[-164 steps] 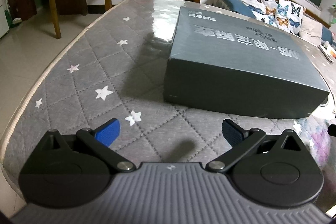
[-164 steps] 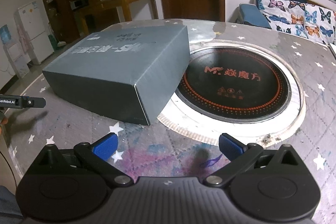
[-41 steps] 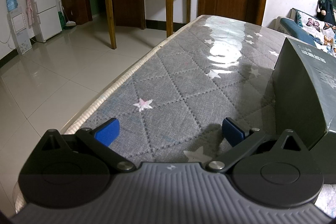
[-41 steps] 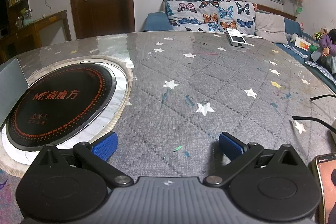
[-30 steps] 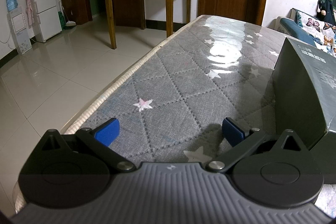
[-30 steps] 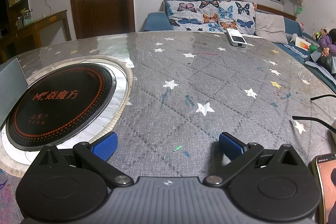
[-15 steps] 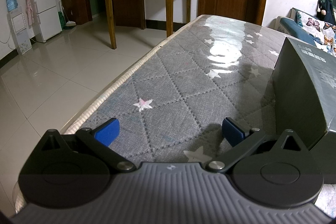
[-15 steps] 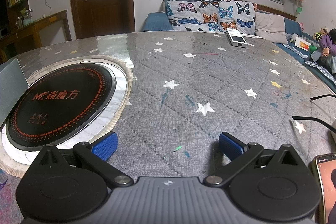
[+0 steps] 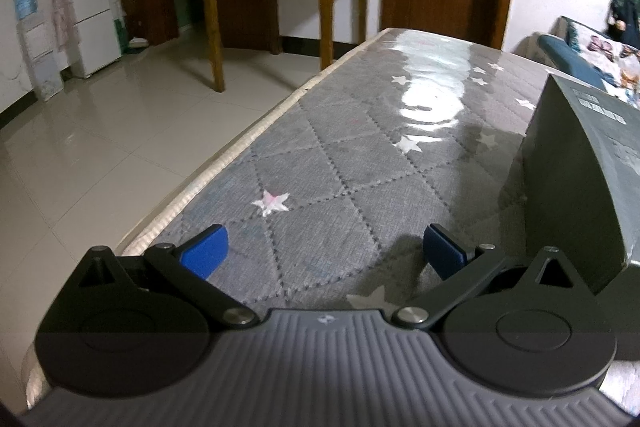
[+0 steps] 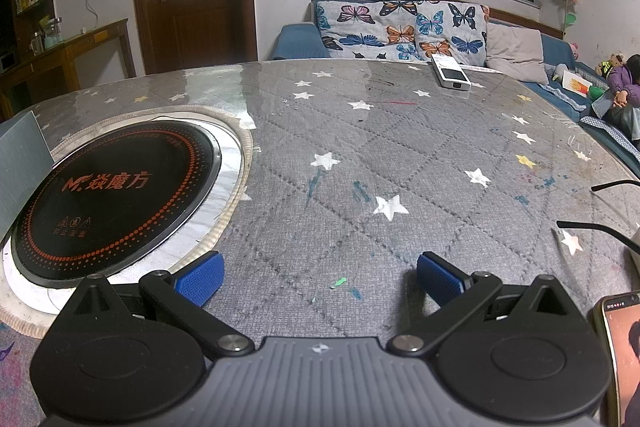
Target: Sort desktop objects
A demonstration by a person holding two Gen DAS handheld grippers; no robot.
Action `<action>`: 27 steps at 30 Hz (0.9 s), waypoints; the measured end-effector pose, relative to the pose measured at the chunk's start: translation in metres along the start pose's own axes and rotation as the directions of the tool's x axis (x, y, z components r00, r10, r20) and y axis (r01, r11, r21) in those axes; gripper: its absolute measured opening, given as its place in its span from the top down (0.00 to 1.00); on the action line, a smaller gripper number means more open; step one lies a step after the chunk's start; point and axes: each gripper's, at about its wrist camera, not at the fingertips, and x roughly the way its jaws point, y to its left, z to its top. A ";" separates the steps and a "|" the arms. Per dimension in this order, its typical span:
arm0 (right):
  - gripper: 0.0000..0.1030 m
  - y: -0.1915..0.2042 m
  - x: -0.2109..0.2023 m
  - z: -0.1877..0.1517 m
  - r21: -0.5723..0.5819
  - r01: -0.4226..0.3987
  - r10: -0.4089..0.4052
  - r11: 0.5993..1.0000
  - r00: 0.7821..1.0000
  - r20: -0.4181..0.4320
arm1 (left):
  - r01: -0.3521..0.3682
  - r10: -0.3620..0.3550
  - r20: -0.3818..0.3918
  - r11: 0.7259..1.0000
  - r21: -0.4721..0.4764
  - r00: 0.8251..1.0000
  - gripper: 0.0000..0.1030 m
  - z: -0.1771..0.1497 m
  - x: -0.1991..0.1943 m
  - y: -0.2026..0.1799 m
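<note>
Both my grippers sit low over the quilted star table (image 10: 400,163), fingers spread wide and holding nothing: left gripper (image 9: 323,251), right gripper (image 10: 318,277)

Task things in reach: grey cardboard box (image 9: 580,179) just right of my left gripper, touching the table; only its corner (image 10: 18,155) shows at the left edge of the right view. Phone (image 10: 620,355) lit up at the right gripper's lower right, partly cut off. Thin black cable or glasses arms (image 10: 592,227) further right, can't tell which. White remote-like device (image 10: 452,75) at the far edge, well apart

Handling guess: box looks stiff and light-ish but far too wide for one pinch, so I'd push its side or clamp an edge. Phone is rigid, slick and fragile, so grip across its narrow sides. Table cover looks glossy, so things may slide

Versus 5.5 s ago: both views swung outward, box went from centre to the edges. Last 1.4 s: basically no change, fingers same spread
</note>
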 end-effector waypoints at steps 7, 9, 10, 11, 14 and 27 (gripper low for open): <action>0.00 0.000 0.000 0.000 0.000 0.000 0.000 1.000 1.000 0.000 | -0.094 0.094 -0.005 0.993 -0.076 0.996 0.00 0.002 -0.001 -0.014; 0.00 0.000 0.000 0.000 0.000 0.000 0.000 1.000 1.000 0.000 | -0.112 0.112 -0.006 0.990 -0.090 0.994 0.00 0.002 -0.001 -0.017; 0.00 0.000 0.000 0.000 0.000 0.000 0.000 1.000 1.000 0.000 | -0.119 0.119 -0.006 0.988 -0.094 0.993 0.00 0.002 -0.001 -0.019; 0.00 0.000 0.000 0.000 0.000 0.000 0.000 1.000 1.000 0.000 | -0.122 0.122 -0.005 0.988 -0.096 0.993 0.00 0.002 -0.002 -0.020; 0.00 0.000 0.000 0.000 0.000 0.000 0.000 1.000 1.000 0.000 | -0.124 0.124 -0.004 0.988 -0.095 0.992 0.00 0.002 -0.003 -0.022; 0.00 0.000 0.000 0.000 0.000 0.000 0.000 1.000 1.000 0.000 | -0.124 0.125 0.001 0.986 -0.107 0.992 0.00 -0.001 0.001 -0.011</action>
